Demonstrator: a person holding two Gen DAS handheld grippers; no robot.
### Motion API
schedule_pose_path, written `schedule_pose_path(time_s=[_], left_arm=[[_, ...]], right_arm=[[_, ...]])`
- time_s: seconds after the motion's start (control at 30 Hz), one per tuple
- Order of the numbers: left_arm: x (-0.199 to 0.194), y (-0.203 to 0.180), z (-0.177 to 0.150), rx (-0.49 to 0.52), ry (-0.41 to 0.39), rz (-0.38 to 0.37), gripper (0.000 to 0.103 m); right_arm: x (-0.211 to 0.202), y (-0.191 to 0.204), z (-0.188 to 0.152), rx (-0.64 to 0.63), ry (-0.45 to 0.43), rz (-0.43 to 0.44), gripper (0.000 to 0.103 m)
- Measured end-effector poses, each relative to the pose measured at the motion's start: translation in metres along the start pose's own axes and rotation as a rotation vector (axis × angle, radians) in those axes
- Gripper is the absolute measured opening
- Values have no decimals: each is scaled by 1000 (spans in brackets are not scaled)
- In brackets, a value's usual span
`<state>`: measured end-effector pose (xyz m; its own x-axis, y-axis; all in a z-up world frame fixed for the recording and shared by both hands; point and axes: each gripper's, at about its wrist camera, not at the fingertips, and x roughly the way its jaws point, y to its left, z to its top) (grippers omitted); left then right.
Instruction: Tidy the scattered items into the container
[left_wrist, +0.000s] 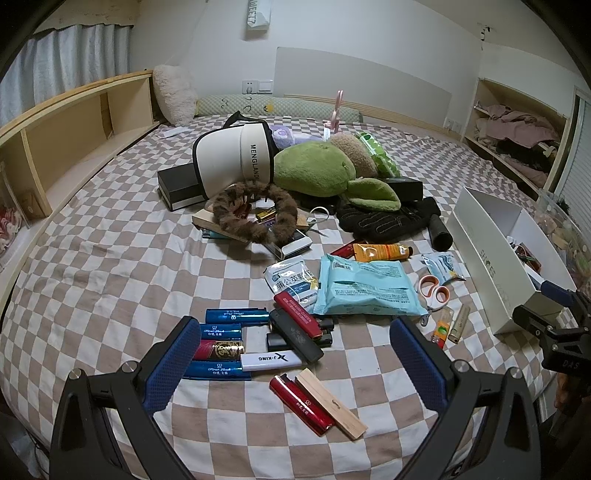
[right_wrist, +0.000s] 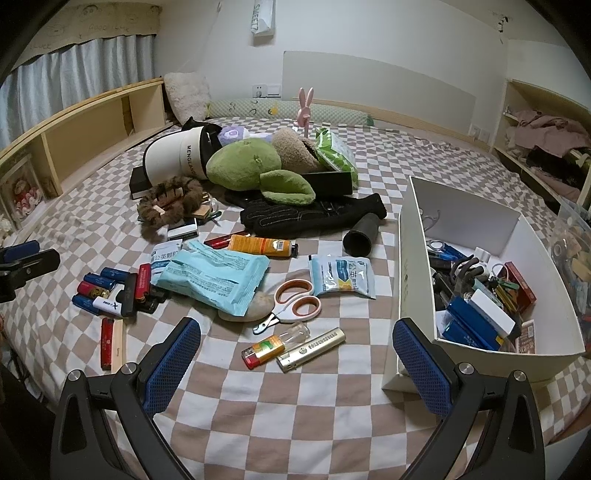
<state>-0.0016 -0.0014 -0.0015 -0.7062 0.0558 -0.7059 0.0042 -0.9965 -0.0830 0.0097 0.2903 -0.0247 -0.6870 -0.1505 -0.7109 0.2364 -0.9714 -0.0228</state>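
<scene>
We are cataloguing a bed (left_wrist: 110, 258) that is wearing a brown-and-white checked sheet and carrying scattered small goods.

Left gripper (left_wrist: 295, 354): we are holding it released, its blue pads spread wide and grasping nothing, over the near left cluster. Between and just beyond its fingers we are seeing blue lighters (left_wrist: 236, 316), a white lighter (left_wrist: 271, 360) lying across them, and black lighters (left_wrist: 295, 338) touching a red one. Nearer, a red lighter (left_wrist: 301, 404) is lying beside a wooden slat (left_wrist: 330, 402), touching along their lengths.

Right gripper (right_wrist: 297, 354): likewise released and empty, hovering over the near middle of the bed. Just beyond it a clear orange lighter (right_wrist: 264, 350) and a gold lighter (right_wrist: 312, 349) are lying side by side. Farther on, orange-handled scissors (right_wrist: 297, 301) are resting beside a pale blue packet (right_wrist: 214, 278), with a small white-and-blue sachet (right_wrist: 343, 277) to the right.

Container: a white cardboard box (right_wrist: 410, 266) is standing at the right of the bed, just beside the right gripper's right finger. It is already holding blue lighters, a red box, keys and other small things we cannot identify.

Far pile: a green plush toy (right_wrist: 245, 164) is leaning against a white visor cap (right_wrist: 173, 155), with a brown furry ring (right_wrist: 170, 206) on the left, black gloves (right_wrist: 306, 218) nearer, an orange tube (right_wrist: 262, 245) and a black cylinder (right_wrist: 360, 236).
</scene>
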Motion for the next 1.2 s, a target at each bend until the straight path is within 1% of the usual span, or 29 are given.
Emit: schedule_pose_path(time_s=[0.7,0.93,1.2], left_arm=[[1,0,0,5,-1,14,103],[1,2,0,-2,5,0,103],[1,-2,0,12,7,-15,103]], right_arm=[[1,-1,-1,-7,9,1,103],[0,-1,-1,-3,7,6,103],[0,0,-1,-9,5,12,103]])
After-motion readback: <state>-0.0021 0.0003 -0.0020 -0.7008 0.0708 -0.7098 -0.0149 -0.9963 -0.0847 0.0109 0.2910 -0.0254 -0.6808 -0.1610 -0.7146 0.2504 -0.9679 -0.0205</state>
